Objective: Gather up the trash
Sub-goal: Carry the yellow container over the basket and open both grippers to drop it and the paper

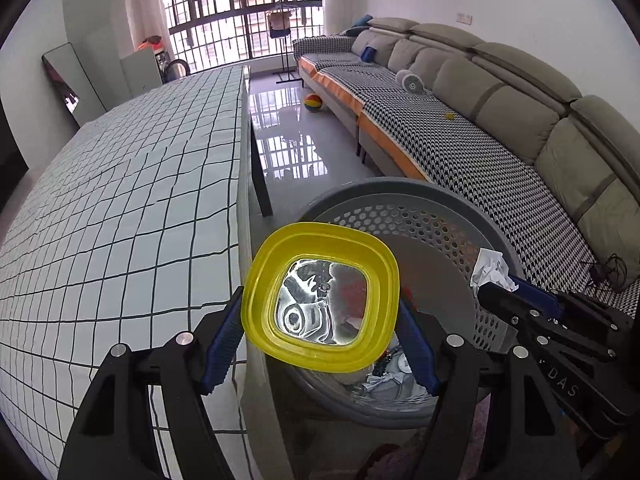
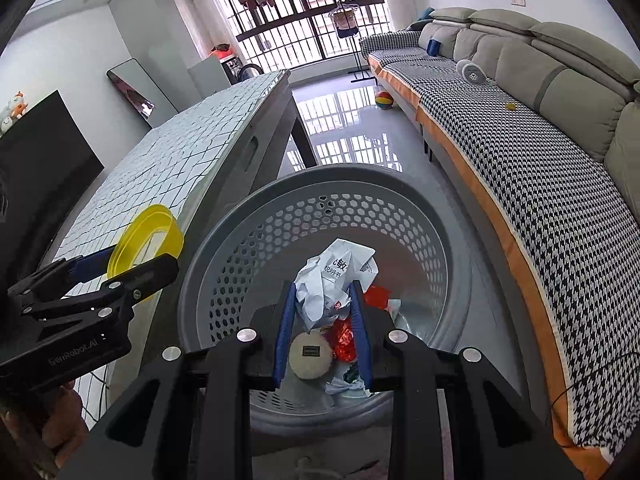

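Left tongs (image 1: 320, 320) clamped on yellow plastic container (image 1: 321, 295) beside desk (image 1: 120, 208) edge, right tongs (image 2: 323, 332) gripping crumpled white paper (image 2: 332, 276) over grey perforated basket (image 2: 256, 248).

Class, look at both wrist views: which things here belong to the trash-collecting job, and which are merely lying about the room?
Part of the job:
yellow container, gripped by the left gripper
crumpled paper, gripped by the right gripper
grey basket, already holding litter

Just lying about:
colourful ball on the floor
sofa
mirror against the wall
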A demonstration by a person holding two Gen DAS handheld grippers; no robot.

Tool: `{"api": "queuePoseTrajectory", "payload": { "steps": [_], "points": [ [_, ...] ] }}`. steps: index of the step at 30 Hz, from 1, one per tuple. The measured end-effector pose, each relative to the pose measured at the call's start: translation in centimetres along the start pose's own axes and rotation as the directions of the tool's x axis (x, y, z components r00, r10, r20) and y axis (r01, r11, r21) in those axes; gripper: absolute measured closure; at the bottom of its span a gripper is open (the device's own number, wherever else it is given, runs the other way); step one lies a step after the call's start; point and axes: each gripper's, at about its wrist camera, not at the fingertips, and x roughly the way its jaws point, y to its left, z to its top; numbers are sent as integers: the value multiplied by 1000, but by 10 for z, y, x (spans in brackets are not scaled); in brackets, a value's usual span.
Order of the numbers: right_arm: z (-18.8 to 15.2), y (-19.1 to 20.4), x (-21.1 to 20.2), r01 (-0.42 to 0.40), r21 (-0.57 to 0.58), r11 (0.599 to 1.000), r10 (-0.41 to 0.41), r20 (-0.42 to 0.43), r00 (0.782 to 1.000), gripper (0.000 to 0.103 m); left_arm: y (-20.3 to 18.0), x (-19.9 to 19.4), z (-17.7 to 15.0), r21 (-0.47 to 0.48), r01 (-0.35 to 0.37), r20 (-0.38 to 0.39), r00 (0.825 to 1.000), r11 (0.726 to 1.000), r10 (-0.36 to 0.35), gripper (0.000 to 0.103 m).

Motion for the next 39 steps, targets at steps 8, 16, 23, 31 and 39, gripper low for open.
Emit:
{"api": "queuePoseTrajectory", "payload": {
  "steps": [8, 16, 23, 31, 39],
  "points": [
    [2, -11, 20, -15, 11, 1000, 16, -33, 999, 76, -4, 13, 1, 0, -2, -29, 1000, 1000, 2, 33],
    [5, -11, 26, -18, 10, 1000, 18, -32, 999, 75, -3, 15, 4, -17, 11, -43, 999, 1000, -11, 32],
    [7, -8, 19, -9, 2, 1000, 9, 2, 1000, 59, 1, 14, 5, -33, 12, -43, 999, 999, -14, 24],
    [5, -7, 14, -6, 9, 1000, 6, 6, 1000, 59, 6, 11, 7, -44, 12, -37, 999, 999, -14, 23],
    [0, -2, 8, 29, 4, 1000, -29, 14, 999, 56, 11, 4, 4, -55, 1, -14, 1000, 998, -2, 17]
  ]
}}
